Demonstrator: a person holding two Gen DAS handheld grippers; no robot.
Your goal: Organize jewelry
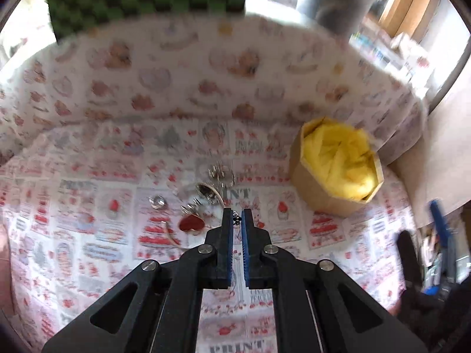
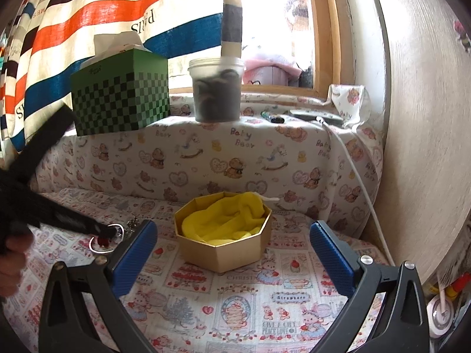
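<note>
My left gripper (image 1: 238, 216) is closed down, blue pads nearly touching, with a small dark-and-silver piece, probably an earring or a bit of chain, pinched at the very tips. Too small and blurred to name for sure. Tip grip makes sense: the piece is tiny and sat flat on the cloth.

The rest of the jewelry pile (image 1: 203, 194) is on the printed tablecloth (image 1: 88, 206) just ahead of the tips: a red heart pendant (image 1: 192, 223), a clear ring (image 1: 157, 202), and silver chain bits in a tangle.

The gold octagonal box (image 2: 223, 235) with yellow lining (image 2: 226, 220) sits open-topped to the right of the pile, near but apart. I judge it to be the drop target, the lining there to cushion pieces.

My right gripper (image 2: 232, 253) is wide open and empty, framing the box from the front without touching it. Likely parked to steady the box or to stay clear of the left's path.

Risk: the pinch is shallow, so the piece could slip on the way over.
</note>
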